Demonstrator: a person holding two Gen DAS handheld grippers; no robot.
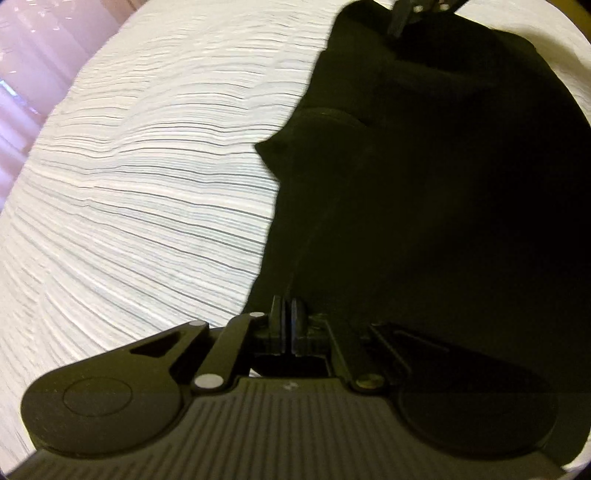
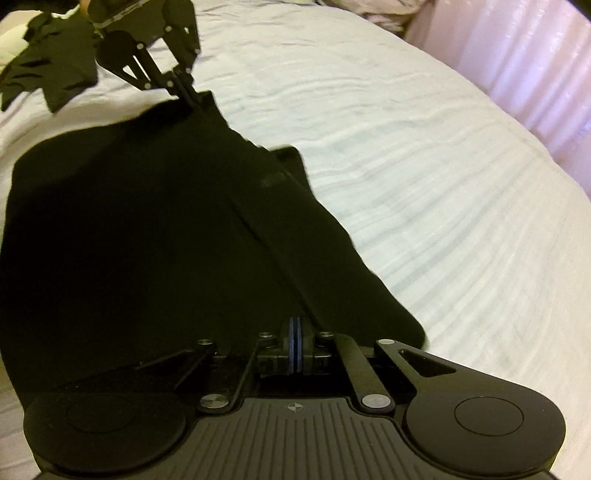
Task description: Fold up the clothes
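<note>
A black garment (image 1: 424, 192) lies stretched over a white ribbed bedspread (image 1: 147, 184). My left gripper (image 1: 288, 317) is shut on the near edge of the garment. In the right wrist view the same gripper (image 2: 192, 98) pinches the far corner of the black garment (image 2: 147, 229). My right gripper (image 2: 295, 332) is shut on the opposite edge, where a seam of the cloth runs into its pads. It also shows at the top of the left wrist view as the right gripper (image 1: 400, 26), biting the cloth's far end. The garment hangs taut between the two.
A second ragged black cloth (image 2: 48, 74) lies on the bedspread (image 2: 406, 166) beyond the left gripper. A pink curtain (image 2: 524, 62) borders the bed, also visible as the curtain (image 1: 26, 74). Crumpled light bedding (image 2: 376, 11) sits at the far edge.
</note>
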